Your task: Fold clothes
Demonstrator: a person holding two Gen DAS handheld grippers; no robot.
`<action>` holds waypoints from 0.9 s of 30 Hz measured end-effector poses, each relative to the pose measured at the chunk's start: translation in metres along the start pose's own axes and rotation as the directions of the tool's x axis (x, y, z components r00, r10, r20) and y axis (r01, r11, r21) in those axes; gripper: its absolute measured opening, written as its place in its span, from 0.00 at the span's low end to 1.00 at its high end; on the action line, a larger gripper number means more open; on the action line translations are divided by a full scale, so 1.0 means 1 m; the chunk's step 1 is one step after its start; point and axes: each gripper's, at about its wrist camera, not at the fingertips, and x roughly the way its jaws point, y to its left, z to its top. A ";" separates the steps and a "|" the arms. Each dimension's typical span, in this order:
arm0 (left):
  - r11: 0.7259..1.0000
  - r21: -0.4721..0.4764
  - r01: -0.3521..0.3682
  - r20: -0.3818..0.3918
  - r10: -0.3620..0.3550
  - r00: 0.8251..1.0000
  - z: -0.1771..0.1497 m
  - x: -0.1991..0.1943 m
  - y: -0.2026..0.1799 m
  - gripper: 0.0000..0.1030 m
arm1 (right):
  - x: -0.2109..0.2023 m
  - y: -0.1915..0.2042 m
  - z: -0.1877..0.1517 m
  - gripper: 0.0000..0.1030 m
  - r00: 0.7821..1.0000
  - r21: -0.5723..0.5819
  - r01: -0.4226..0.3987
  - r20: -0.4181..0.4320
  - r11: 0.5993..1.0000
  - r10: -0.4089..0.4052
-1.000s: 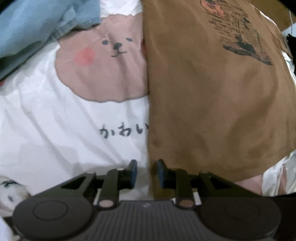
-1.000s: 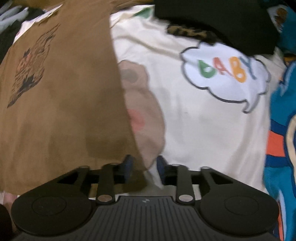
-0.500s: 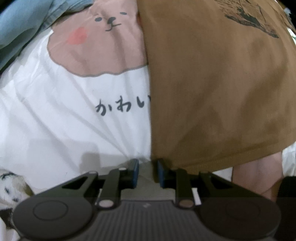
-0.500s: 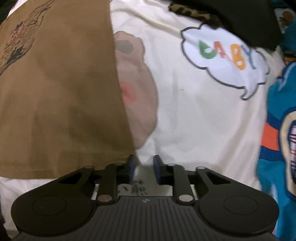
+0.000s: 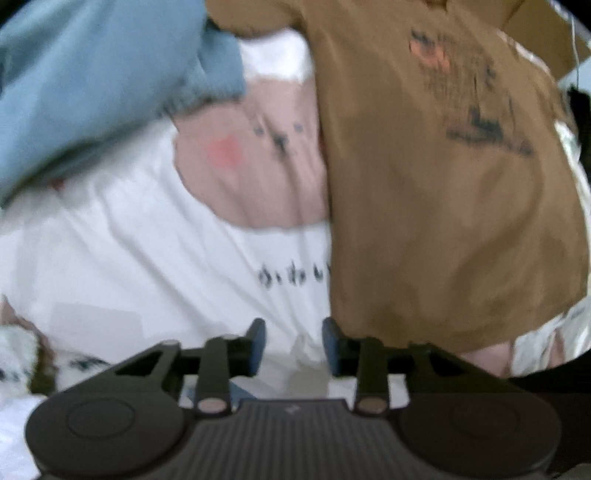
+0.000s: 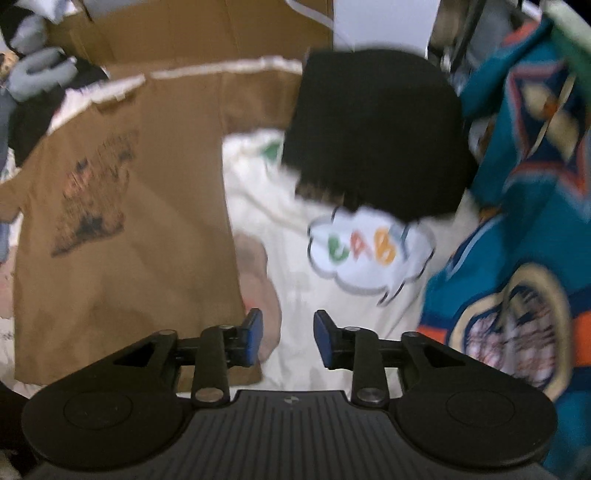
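A brown T-shirt (image 5: 443, 221) with a dark and orange print lies flat on a white sheet printed with a pink bear (image 5: 251, 177). In the right wrist view the same brown shirt (image 6: 140, 229) fills the left half. My left gripper (image 5: 293, 345) hangs above the shirt's lower left corner, its jaws opening with nothing between them. My right gripper (image 6: 287, 338) is high above the shirt's lower right corner. Its jaws are opening too, and no cloth is between the blue pads (image 6: 255, 332).
A light blue garment (image 5: 92, 85) lies at the upper left. A black garment (image 6: 373, 144) covers part of a cream cloth with a "BABY" cloud print (image 6: 365, 254). A teal and orange garment (image 6: 517, 258) lies to the right. Cardboard (image 6: 207, 33) stands behind the shirt.
Both grippers have risen away from the brown shirt's lower corners and their jaws have widened. The shirt stays flat on the sheet. More of the room is now visible.
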 end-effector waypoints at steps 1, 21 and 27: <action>1.000 -0.012 0.002 0.017 -0.002 1.000 0.011 -0.011 -0.007 0.50 | -0.013 0.000 0.008 0.37 1.000 -0.009 0.006 0.018 1.000 -0.006; 0.995 -0.039 0.093 0.265 -0.079 0.961 0.102 -0.123 0.009 0.71 | -0.174 0.039 0.102 0.66 0.973 0.035 -0.005 0.232 0.999 -0.004; 0.997 0.030 0.069 0.304 -0.075 0.950 0.117 -0.144 0.000 0.72 | -0.199 0.064 0.094 0.67 0.954 0.073 -0.020 0.300 0.997 -0.003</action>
